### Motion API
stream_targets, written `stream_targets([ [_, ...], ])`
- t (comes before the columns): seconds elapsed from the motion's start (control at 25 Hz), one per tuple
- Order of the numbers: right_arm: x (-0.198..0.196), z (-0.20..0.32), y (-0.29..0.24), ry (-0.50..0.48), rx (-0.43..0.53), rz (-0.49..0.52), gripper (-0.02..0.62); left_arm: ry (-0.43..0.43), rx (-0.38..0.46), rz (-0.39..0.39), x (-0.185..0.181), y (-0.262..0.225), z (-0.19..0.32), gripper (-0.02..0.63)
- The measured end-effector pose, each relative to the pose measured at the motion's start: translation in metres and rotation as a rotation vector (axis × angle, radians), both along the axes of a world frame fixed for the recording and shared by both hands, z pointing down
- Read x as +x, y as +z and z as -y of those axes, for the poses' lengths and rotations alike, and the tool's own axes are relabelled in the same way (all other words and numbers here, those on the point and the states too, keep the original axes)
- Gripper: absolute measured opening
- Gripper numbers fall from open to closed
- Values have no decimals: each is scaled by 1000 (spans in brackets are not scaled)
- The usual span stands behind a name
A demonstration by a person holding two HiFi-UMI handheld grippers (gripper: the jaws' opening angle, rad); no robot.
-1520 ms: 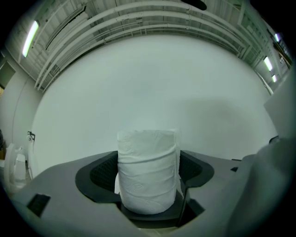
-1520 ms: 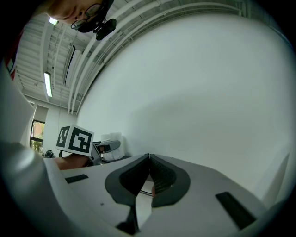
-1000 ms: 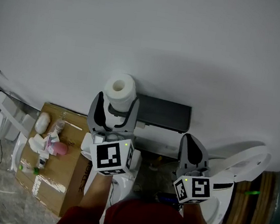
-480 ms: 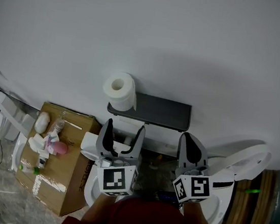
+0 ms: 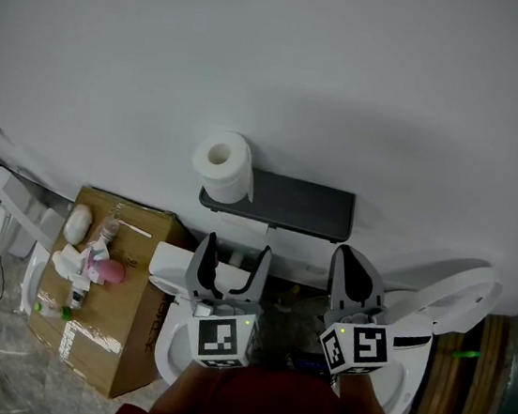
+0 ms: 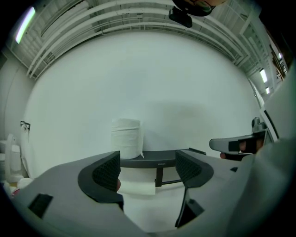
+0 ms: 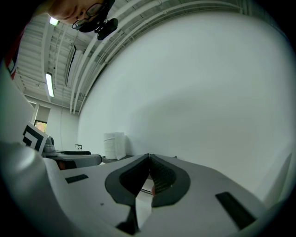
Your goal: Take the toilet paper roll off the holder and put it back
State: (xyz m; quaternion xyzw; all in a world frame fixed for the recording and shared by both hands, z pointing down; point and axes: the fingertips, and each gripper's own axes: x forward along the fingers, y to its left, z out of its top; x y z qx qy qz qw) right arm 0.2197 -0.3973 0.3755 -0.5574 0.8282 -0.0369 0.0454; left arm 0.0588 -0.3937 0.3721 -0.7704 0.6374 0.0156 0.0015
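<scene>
The white toilet paper roll [image 5: 225, 166] stands upright on the left end of the dark wall holder's shelf [image 5: 301, 208]. My left gripper [image 5: 236, 246] hangs open below and in front of the shelf, apart from the roll, with nothing between its fingers. In the left gripper view the roll [image 6: 126, 138] stands on the shelf [image 6: 159, 160] just beyond the open left gripper [image 6: 149, 169]. My right gripper [image 5: 348, 255] is shut and empty, to the right under the shelf's right end. The right gripper view shows the shut right gripper [image 7: 149, 160] and the roll [image 7: 114, 145] far left.
A cardboard box [image 5: 126, 321] with bottles and a pink item sits on the floor at left. White fixtures [image 5: 11, 221] stand further left. A toilet with a raised lid [image 5: 450, 298] is at right. The white wall [image 5: 350, 90] is behind the holder.
My left gripper, which was around the roll a second ago, has let go and drawn back and down. The roll stays upright on the shelf. The right gripper has not moved.
</scene>
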Motion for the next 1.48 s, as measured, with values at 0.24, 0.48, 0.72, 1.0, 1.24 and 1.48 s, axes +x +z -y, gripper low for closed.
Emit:
stream_targets([
  [0.24,0,-1,0,-3,0,3,18,-69,30,-33,-11,-10,-3,74],
  [0.48,-4,-5,-1,-14,15,-25,18,-59,34,-13,-9,-9,-4,15],
  [0.72,-5,-11,-3,-22,27,-34,18,-55,46,-16,-4,-12,-8,15],
  [1.0,-8,-10,-5,-35,30,-36,18,-63,45,-15,-6,-11,-7,15],
  [1.24,-9,-10,-6,-43,35,-43,18,-62,47,-20,-5,-12,-8,15],
  [1.48,-9,-9,-9,-45,42,-48,18,-58,48,-20,-3,-13,-7,15],
])
